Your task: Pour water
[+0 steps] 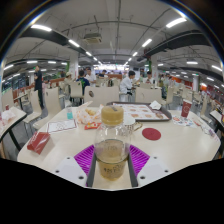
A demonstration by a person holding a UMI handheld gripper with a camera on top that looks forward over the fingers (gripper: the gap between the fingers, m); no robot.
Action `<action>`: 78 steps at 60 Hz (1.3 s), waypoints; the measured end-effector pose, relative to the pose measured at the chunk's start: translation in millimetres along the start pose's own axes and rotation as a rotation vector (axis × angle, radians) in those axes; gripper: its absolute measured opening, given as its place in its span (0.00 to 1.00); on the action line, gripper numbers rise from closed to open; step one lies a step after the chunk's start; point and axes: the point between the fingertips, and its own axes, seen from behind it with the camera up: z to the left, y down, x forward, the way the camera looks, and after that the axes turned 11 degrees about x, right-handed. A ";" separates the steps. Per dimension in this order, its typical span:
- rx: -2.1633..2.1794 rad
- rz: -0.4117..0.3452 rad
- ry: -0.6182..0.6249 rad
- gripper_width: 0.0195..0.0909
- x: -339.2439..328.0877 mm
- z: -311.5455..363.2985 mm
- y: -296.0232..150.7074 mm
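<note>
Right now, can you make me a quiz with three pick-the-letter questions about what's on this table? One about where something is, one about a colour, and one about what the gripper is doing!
1. Where is the clear cup?
A. Between the fingers of the hand-held gripper
B. Far across the table beside the tray
C. On a chair

2. What colour is the flat round coaster on the table?
A. Blue
B. Red
C. Green

3. What is the hand-held gripper doing?
A. Hanging wide open with nothing near it
B. Pressing on the red coaster
C. Gripping the clear cup with both fingers

Answers:
1. A: the clear cup stands between the purple pads of the hand-held gripper.
2. B: the coaster lying beyond the fingers on the white table is red.
3. C: both pads sit against the cup's sides.
</note>
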 end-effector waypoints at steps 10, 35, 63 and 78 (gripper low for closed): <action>-0.001 0.000 0.015 0.29 -0.6 -0.9 -0.2; -0.338 -0.017 0.333 0.25 11.1 -112.6 -126.4; -1.726 -0.015 0.631 0.25 132.1 -146.7 -219.7; -2.123 -0.011 0.547 0.25 168.4 -115.5 -183.2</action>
